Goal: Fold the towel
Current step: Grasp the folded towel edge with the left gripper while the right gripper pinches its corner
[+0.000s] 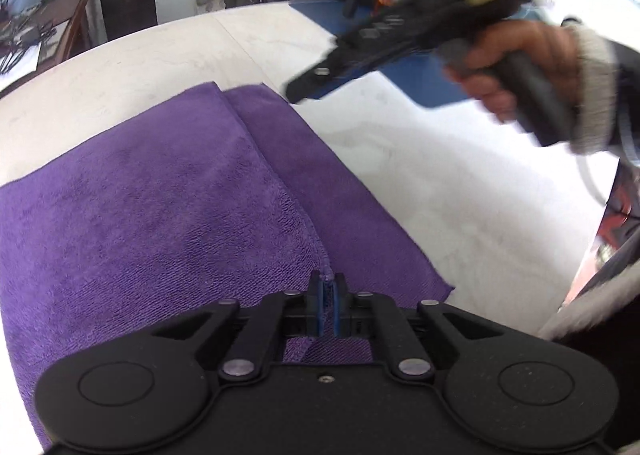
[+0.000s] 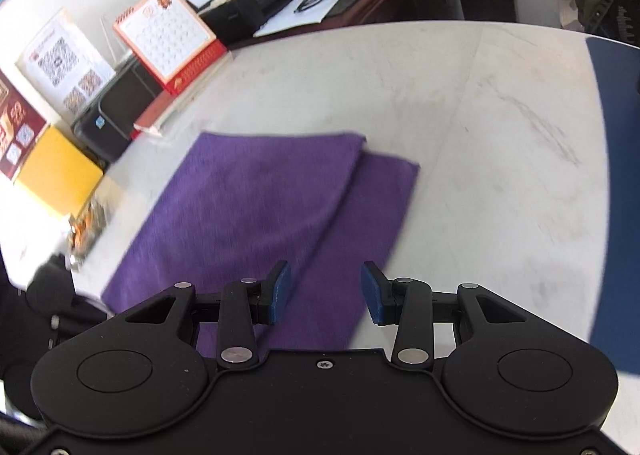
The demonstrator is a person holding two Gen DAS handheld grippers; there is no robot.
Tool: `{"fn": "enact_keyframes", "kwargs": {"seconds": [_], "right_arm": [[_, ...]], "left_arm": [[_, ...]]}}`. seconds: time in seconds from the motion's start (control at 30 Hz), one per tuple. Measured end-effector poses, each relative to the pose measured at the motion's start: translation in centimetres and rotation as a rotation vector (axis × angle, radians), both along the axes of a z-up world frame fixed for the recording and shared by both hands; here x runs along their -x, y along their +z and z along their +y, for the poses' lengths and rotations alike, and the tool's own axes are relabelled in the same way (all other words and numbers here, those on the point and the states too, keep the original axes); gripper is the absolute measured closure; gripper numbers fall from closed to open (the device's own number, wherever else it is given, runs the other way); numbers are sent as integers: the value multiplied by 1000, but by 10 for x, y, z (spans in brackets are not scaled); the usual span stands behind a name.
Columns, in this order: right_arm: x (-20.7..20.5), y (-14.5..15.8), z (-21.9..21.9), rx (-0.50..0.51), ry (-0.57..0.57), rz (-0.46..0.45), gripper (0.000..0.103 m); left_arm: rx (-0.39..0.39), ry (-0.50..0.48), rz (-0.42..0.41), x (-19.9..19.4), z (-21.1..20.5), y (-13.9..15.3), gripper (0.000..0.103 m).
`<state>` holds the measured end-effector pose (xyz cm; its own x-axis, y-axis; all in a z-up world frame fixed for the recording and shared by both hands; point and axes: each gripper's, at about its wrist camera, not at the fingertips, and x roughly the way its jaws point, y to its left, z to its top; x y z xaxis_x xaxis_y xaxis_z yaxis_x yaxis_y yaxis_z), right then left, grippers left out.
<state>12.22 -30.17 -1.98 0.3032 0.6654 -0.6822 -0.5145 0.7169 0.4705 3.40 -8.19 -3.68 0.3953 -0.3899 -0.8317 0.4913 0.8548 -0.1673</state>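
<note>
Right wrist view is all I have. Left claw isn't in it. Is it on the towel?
Observer: Yes. The left claw is shut on the edge of the towel's upper layer, at the near end of its hem.
Operator: How does my right claw look from there?
Observer: The right claw hangs in the air over the bare table past the towel's far right corner, blurred. A hand grips its handle.
Operator: Anything beyond it?
Observer: A blue panel lies on the table right behind that claw.
</note>
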Motion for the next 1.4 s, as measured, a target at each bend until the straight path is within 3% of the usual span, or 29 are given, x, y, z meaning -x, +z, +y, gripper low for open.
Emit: {"fn": "enact_keyframes", "kwargs": {"seconds": [0.2, 0.5, 0.63, 0.67, 0.77, 1.1, 1.23, 1.4], "right_arm": [[-51, -14, 30, -41, -46, 60, 65], [-83, -37, 63, 41, -72, 72, 68], [-89, -41, 70, 46, -85, 70, 75], [-90, -42, 71, 47, -85, 69, 81], [-92, -41, 74, 32, -72, 74, 92], [-93, -43, 74, 38, -70, 70, 92], [-93, -43, 71, 32, -68, 73, 92], [-96, -43, 71, 29, -56, 79, 92]], "left_arm": [[44, 12, -11, -2, 23, 10, 99], [59, -22, -2, -1, 33, 13, 99], [55, -36, 12, -1, 29, 12, 99], [52, -39, 14, -1, 27, 11, 99], [36, -55, 24, -1, 22, 7, 99], [-36, -143, 16, 14, -1, 2, 96], [-83, -183, -1, 15, -14, -5, 85], [-147, -240, -27, 15, -29, -12, 81]]}}
